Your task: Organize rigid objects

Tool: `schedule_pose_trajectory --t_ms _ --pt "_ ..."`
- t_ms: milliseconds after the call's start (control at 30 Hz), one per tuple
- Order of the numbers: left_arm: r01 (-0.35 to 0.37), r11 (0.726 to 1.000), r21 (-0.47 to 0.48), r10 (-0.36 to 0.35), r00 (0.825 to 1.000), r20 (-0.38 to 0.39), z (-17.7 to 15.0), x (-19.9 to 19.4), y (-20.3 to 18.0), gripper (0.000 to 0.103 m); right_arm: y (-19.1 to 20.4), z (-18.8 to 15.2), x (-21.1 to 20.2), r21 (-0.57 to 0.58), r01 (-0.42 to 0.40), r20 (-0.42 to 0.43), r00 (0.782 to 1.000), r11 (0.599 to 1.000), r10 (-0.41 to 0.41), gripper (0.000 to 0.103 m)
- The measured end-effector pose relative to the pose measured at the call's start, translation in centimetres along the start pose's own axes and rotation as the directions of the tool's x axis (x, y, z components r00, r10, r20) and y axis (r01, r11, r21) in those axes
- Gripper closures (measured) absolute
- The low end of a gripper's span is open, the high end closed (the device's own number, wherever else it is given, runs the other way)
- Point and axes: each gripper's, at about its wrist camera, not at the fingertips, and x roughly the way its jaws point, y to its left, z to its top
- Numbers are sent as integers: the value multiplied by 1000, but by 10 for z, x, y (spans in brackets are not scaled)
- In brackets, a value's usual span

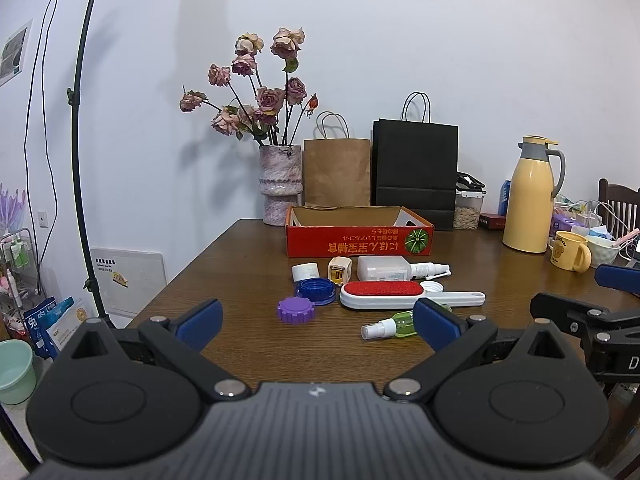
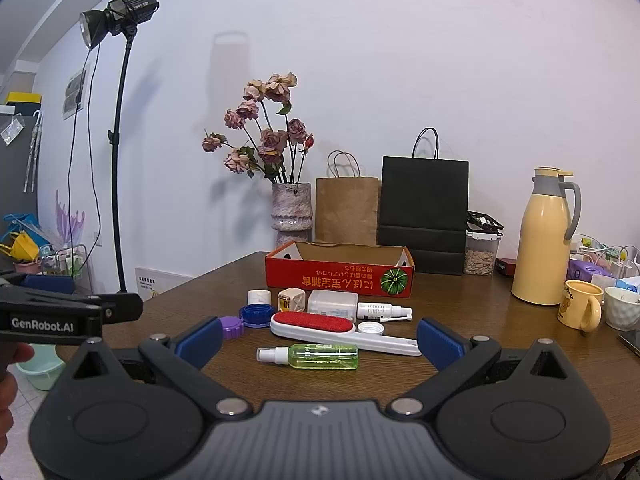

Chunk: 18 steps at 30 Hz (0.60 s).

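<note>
An open red cardboard box [image 1: 352, 240] [image 2: 340, 278] stands on the wooden table [image 1: 248, 264]. In front of it lie a red-and-white lint brush [image 1: 384, 293] [image 2: 316, 325], a green spray bottle [image 1: 394, 324] [image 2: 316, 356], a white spray bottle [image 1: 400, 268] [image 2: 380, 311], a clear plastic case [image 2: 333, 303], a purple lid [image 1: 295, 309] [image 2: 231, 327], a blue lid [image 1: 316, 290] [image 2: 256, 315], a white cap [image 1: 305, 271] [image 2: 259, 297], a small white cap [image 2: 370, 328] and a cream charger cube [image 1: 339, 271] [image 2: 292, 299]. My left gripper [image 1: 318, 326] is open and empty. My right gripper [image 2: 320, 340] is open and empty above the green bottle.
A vase of dried roses [image 1: 280, 184], brown bag [image 1: 337, 172] and black bag [image 1: 415, 168] stand behind the box. A yellow thermos [image 1: 530, 196], yellow mug [image 1: 570, 250] and clutter fill the right side. A light stand [image 1: 80, 160] stands left of the table.
</note>
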Motion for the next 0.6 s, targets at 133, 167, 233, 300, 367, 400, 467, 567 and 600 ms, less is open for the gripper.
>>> schedule_pose_trajectory --t_ms 133,167,233,300,367,400,467,567,600 --pt "6 1000 -3 -6 1000 1 0 0 0 0 0 0 0 0 0 0 1000 1000 0 0" --pt "8 1000 -4 -8 1000 1 1 0 -1 0 0 -1 0 -1 0 -1 1000 1000 0 0" --pt "4 1000 -2 -4 1000 -4 2 3 -3 0 1 0 2 -2 -2 -5 1000 1000 2 0" --pt "10 1000 -4 -10 1000 -6 6 3 -5 0 1 0 3 -6 -2 -7 1000 1000 2 0" --pt "12 1000 -7 -12 1000 -11 6 7 -6 0 0 1 6 -6 -2 -10 1000 1000 1 0" --pt "11 1000 -8 -11 1000 -18 5 10 -6 0 -1 1 8 -5 -1 -14 1000 1000 1 0" --pt "7 1000 -9 -7 1000 -31 3 16 -5 0 -2 0 13 -8 2 -25 1000 1000 -2 0" --pt "2 1000 -15 -2 999 -44 1 24 -2 0 -4 0 23 -7 0 -35 999 1000 0 0" --pt "2 1000 -17 -2 999 -46 1 26 -1 0 -5 -1 26 -7 0 -39 999 1000 0 0"
